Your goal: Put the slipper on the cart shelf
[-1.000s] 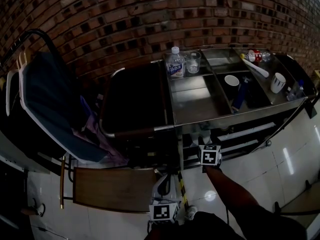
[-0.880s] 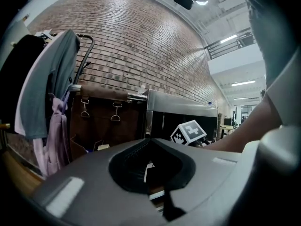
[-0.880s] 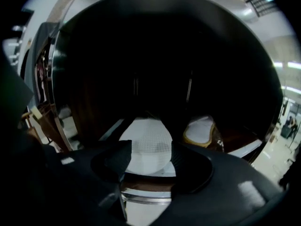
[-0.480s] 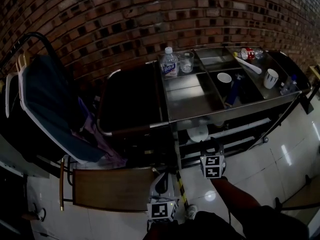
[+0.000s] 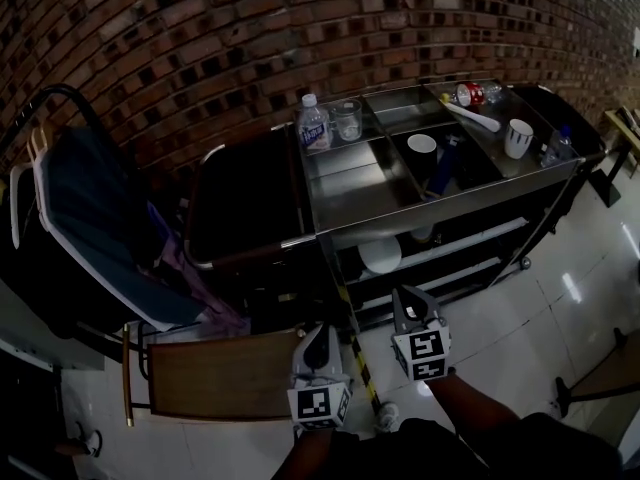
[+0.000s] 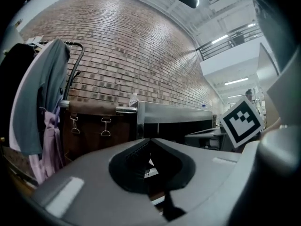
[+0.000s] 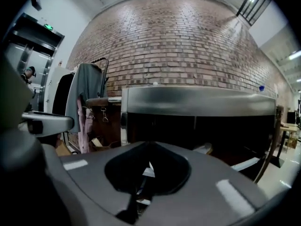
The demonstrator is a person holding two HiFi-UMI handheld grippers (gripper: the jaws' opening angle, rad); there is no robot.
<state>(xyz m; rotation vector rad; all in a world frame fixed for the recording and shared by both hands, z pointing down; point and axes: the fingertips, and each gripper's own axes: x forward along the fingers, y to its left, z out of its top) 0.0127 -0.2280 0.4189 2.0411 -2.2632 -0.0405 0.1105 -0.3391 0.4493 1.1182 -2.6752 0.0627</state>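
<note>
Slipper point(image 5: 380, 256) is seen as a pale rounded shape (detail lost in shadow) on the cart's point(image 5: 450, 202) lower shelf, near its left end. Left gripper point(image 5: 318, 336) and right gripper point(image 5: 407, 300) are clamped together, empty, over glossy floor tiles point(image 5: 520, 318). Brick wall point(image 5: 200, 48) is seen behind.

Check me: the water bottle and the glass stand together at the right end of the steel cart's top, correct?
No: the head view shows the water bottle and the glass standing together at the left end of the steel cart's top.
</note>
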